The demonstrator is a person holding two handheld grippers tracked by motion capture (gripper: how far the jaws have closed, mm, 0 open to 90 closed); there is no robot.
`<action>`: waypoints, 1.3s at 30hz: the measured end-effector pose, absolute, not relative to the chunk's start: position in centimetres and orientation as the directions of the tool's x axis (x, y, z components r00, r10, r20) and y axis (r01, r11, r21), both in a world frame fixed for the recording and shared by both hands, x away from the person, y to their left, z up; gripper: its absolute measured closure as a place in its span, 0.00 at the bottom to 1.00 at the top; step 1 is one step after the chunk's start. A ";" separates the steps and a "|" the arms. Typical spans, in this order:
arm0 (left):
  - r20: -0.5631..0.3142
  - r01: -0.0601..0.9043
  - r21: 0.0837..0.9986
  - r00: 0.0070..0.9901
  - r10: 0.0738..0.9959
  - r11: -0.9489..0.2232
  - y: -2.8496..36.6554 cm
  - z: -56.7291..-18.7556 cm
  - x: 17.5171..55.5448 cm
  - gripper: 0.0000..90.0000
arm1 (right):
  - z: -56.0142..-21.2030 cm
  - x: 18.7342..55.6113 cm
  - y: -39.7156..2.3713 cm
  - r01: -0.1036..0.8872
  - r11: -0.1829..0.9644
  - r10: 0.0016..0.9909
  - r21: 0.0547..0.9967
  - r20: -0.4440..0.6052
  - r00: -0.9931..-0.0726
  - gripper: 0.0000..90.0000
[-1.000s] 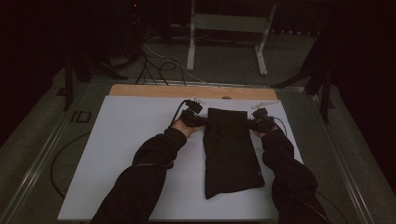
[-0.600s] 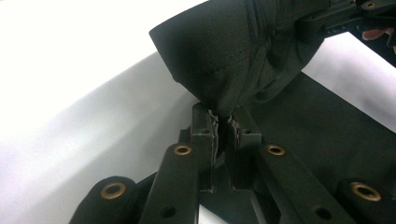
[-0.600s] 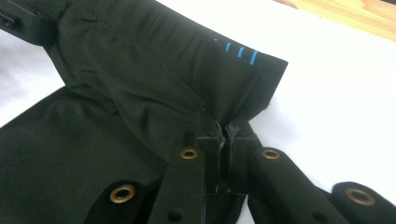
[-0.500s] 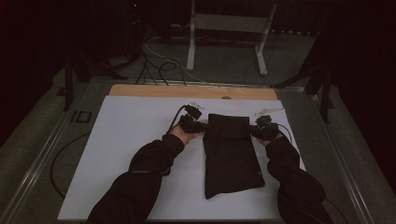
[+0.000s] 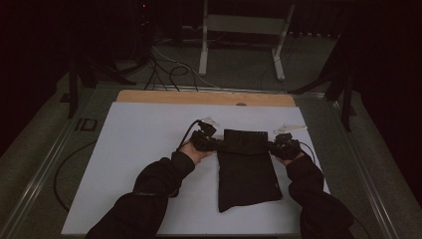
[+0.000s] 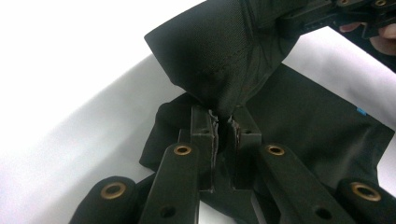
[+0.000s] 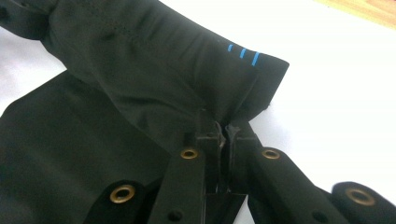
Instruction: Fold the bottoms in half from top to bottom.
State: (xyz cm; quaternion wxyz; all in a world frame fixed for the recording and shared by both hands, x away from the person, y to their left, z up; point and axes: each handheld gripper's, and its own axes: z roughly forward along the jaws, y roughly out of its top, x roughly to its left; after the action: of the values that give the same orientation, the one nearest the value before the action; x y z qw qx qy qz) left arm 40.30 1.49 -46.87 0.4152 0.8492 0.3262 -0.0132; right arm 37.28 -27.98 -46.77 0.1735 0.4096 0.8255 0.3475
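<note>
A black garment lies on the white sheet, its far end lifted and folding back toward me. My left gripper pinches the garment's far left corner and my right gripper pinches its far right corner. In the left gripper view the jaws are shut on a bunched point of the black cloth, with the other gripper at the top right. In the right gripper view the jaws clamp a fold of the garment that carries three small blue marks.
The white sheet covers a table with a wooden strip along its far edge. Cables and a white metal stand lie on the floor beyond. A black cable loops at the table's left side.
Both grippers have moved toward me with the garment's far edge, folding it back over the rest. The visible garment is shorter along the table than before.
</note>
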 end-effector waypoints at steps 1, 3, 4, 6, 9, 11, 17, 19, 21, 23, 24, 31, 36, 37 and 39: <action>-0.295 0.565 0.697 0.787 0.541 -0.442 1.5 -46.9 40.2 0.93 | -46.7 37.1 -28.0 0.554 0.422 0.797 0.717 -0.002 -0.604 0.96; -0.290 0.559 0.700 0.791 0.539 -0.444 1.6 -47.0 39.9 0.93 | -46.7 36.7 -27.8 0.555 0.426 0.798 0.714 -0.009 -0.602 0.96; -0.294 0.559 0.700 0.792 0.534 -0.444 1.6 -47.0 39.8 0.93 | -46.7 36.5 -27.8 0.557 0.423 0.802 0.715 -0.010 -0.597 0.96; -0.285 0.553 0.701 0.796 0.534 -0.451 1.6 -47.0 39.6 0.93 | -46.8 36.1 -27.7 0.551 0.432 0.799 0.714 -0.020 -0.601 0.96; -0.288 0.551 0.701 0.800 0.527 -0.453 1.5 -47.0 39.0 0.93 | -46.9 35.5 -27.5 0.542 0.443 0.794 0.714 -0.032 -0.607 0.96; -0.290 0.548 0.703 0.803 0.520 -0.454 1.4 -46.9 38.6 0.93 | -46.9 35.2 -27.6 0.540 0.448 0.793 0.712 -0.038 -0.608 0.96; -0.288 0.534 0.707 0.816 0.500 -0.463 1.0 -46.8 37.3 0.93 | -46.8 34.3 -27.9 0.542 0.442 0.795 0.715 -0.033 -0.606 0.96; -0.290 0.534 0.707 0.817 0.499 -0.464 1.1 -46.8 37.1 0.93 | -46.8 33.9 -28.0 0.541 0.445 0.791 0.714 -0.032 -0.610 0.96; -0.278 0.526 0.705 0.822 0.498 -0.475 1.1 -46.9 36.8 0.93 | -46.8 33.5 -27.9 0.539 0.446 0.788 0.715 -0.029 -0.615 0.96; -0.273 0.523 0.703 0.825 0.496 -0.482 1.1 -47.0 36.6 0.93 | -46.9 33.2 -28.0 0.538 0.449 0.782 0.714 -0.022 -0.623 0.96; -0.272 0.524 0.701 0.824 0.497 -0.484 1.1 -47.1 36.4 0.93 | -46.9 33.1 -28.0 0.537 0.451 0.778 0.713 -0.019 -0.628 0.96; -0.267 0.519 0.694 0.829 0.492 -0.498 1.0 -47.3 35.1 0.93 | -46.9 32.2 -28.2 0.524 0.457 0.760 0.719 -0.009 -0.650 0.96; -0.270 0.516 0.690 0.834 0.481 -0.507 1.1 -47.4 34.4 0.93 | -47.0 31.5 -28.3 0.527 0.461 0.755 0.714 -0.004 -0.656 0.96; -0.273 0.518 0.691 0.832 0.482 -0.504 1.1 -47.5 34.2 0.93 | -47.0 31.4 -28.3 0.523 0.465 0.751 0.714 -0.005 -0.660 0.96; -0.269 0.515 0.687 0.835 0.479 -0.513 1.0 -47.5 33.8 0.93 | -47.2 30.9 -28.4 0.527 0.464 0.748 0.712 0.004 -0.664 0.96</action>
State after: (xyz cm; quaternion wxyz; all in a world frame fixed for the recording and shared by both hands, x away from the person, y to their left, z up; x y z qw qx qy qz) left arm 33.79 1.02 -47.53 0.4024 0.8694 0.2860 -0.0225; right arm 30.91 -28.43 -47.15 0.1567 0.3788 0.8411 0.3529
